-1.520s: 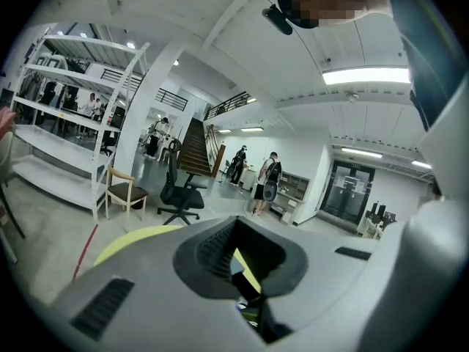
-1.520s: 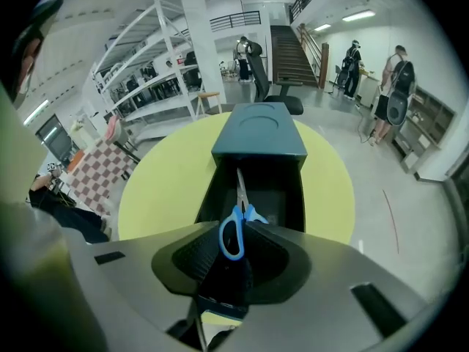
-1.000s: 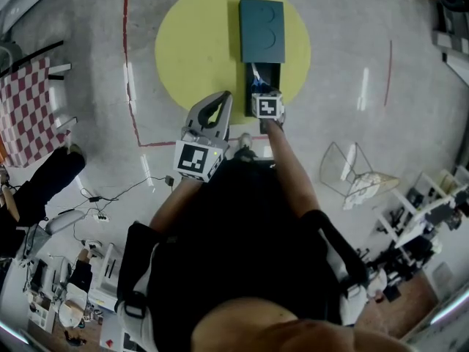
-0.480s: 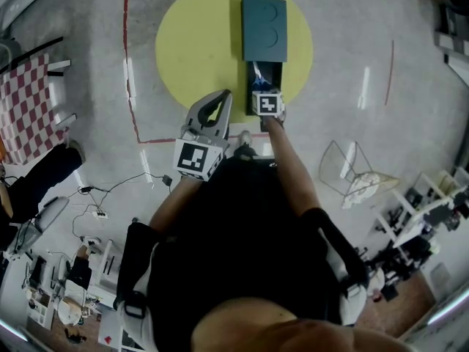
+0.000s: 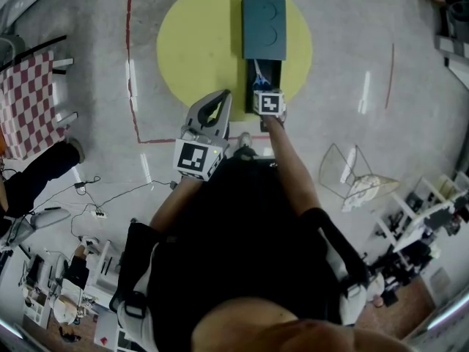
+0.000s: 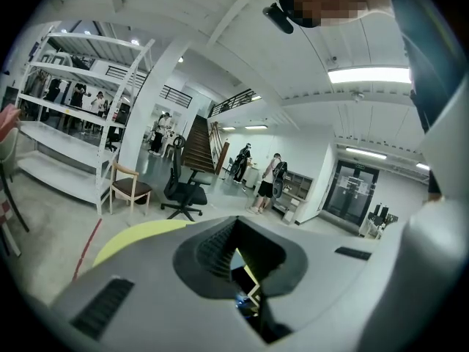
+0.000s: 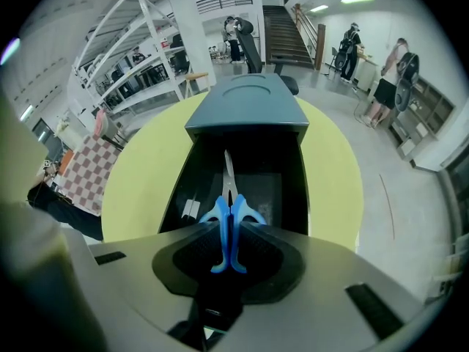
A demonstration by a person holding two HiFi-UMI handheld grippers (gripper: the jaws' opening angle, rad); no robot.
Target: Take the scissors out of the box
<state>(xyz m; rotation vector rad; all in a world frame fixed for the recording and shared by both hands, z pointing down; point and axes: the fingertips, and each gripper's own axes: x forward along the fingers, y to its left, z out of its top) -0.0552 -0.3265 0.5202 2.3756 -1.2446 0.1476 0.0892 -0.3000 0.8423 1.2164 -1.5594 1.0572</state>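
Grey concrete floor (image 5: pixel 352 50) carried a round yellow mat (image 5: pixel 198 42). On the mat lay the dark teal box (image 5: pixel 264 28), long and flat, its smooth lid slid toward the top of the frame to bare the black tray. The scissors (image 7: pixel 227 218) sat inside, steel blades pointing up-frame and blue plastic handles edge-on, probably ready for a straight pull. The right tongs (image 7: pixel 229 233) were closing on those handles, pinching them. Left of them the left tongs (image 5: pixel 219 98) were clenched on nothing, held aside.
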